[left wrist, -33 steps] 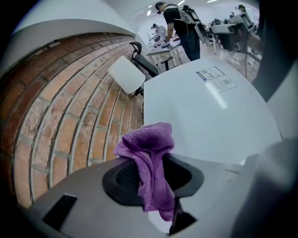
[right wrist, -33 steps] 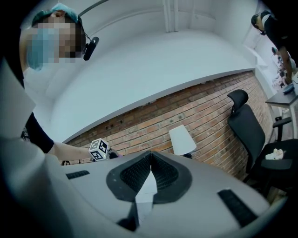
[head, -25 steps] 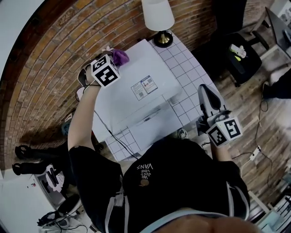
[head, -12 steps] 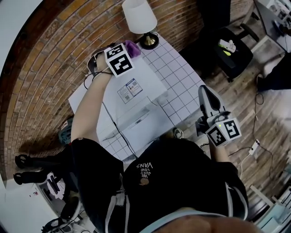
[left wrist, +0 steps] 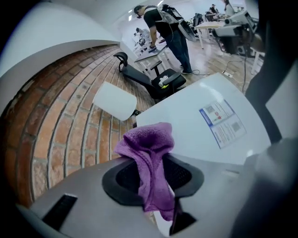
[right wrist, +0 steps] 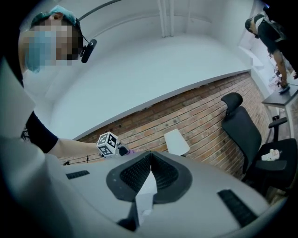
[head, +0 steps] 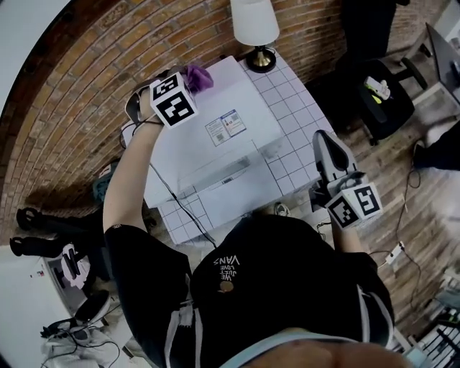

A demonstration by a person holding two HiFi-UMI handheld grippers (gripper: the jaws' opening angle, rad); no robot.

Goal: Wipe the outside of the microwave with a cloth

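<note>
Two grippers are in your hands, but only one has a job right now. Your left gripper (head: 185, 85) is squeezed tight on the purple cloth (head: 198, 77), and a soft bunch of cloth sticks out past the jaws. That is good, I think, because the soft part can rub the microwave (head: 215, 162) and the hard jaws stay off it.

You are holding the cloth at the far edge of the white top, close to the brick wall (head: 86, 86) and not far from the lamp (head: 255, 21). Your arm is stretched a long way over the box to get there. I cannot tell if the cloth is pressing on the top or is just above it.

Your right gripper (head: 323, 140) is pinched closed with nothing in it. You hold it out to the right, away from the microwave and past the edge of the tiled table (head: 291, 93). I think it waits there so it does not bump anything or get in the way.

The top has a sticker (head: 228, 128) in the middle. The wiping looks only partly done, since the front and sides also need a rub. Go gently near the lamp so you do not knock it.
</note>
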